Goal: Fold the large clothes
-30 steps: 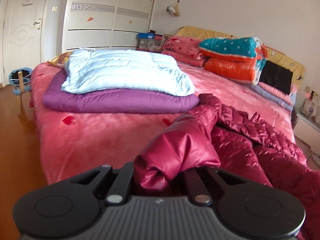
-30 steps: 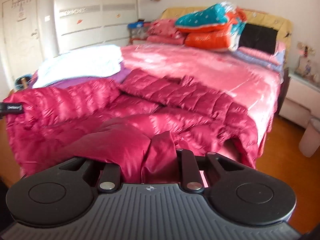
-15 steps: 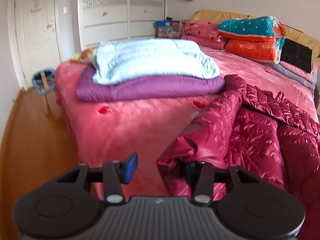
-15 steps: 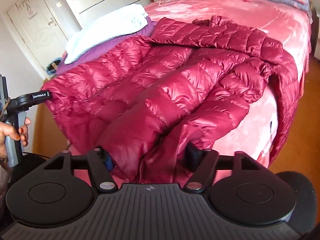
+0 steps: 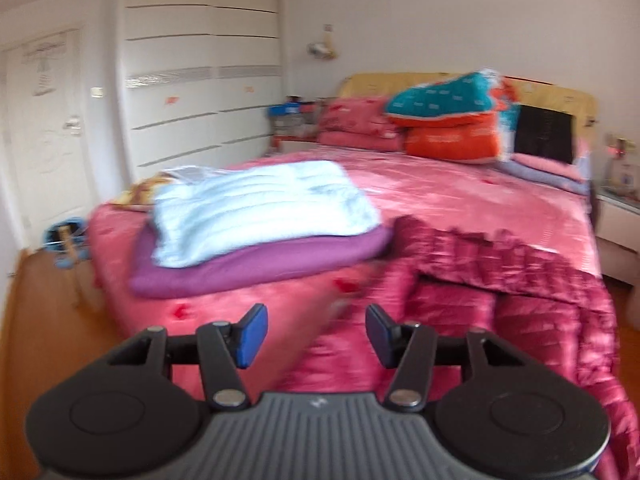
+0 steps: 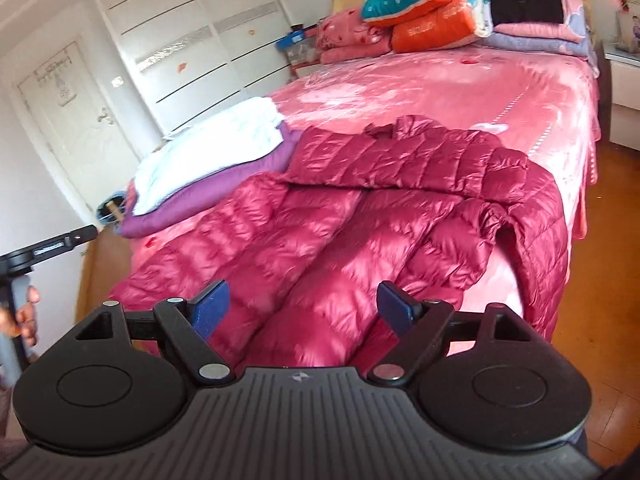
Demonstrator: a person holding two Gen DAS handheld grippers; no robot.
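A shiny crimson down coat [image 6: 360,216] lies spread on the pink bed [image 6: 460,80], collar toward the pillows, one sleeve hanging over the right edge. In the left wrist view the coat [image 5: 500,280] is blurred at the right. My left gripper [image 5: 316,336] hovers above the bed's near corner, its jaws opening, nothing pressed between the blue pads [image 5: 252,334]. My right gripper [image 6: 304,308] is above the coat's hem, jaws opening wide, pads [image 6: 210,306] clear of the fabric. The left gripper's handle [image 6: 48,246] and a hand [image 6: 24,312] show at the left edge.
A folded white quilt [image 5: 260,212] sits on a folded purple one [image 5: 256,264] at the bed's left side. Stacked pillows and quilts [image 5: 444,120] line the headboard. A white wardrobe [image 5: 200,80], a door [image 5: 44,128], a nightstand [image 6: 624,76] and wooden floor [image 6: 600,300] surround the bed.
Both grippers let go of the crimson coat and their jaws spread apart. The coat dropped flat onto the bed. The left gripper rose and drew back from the fabric.
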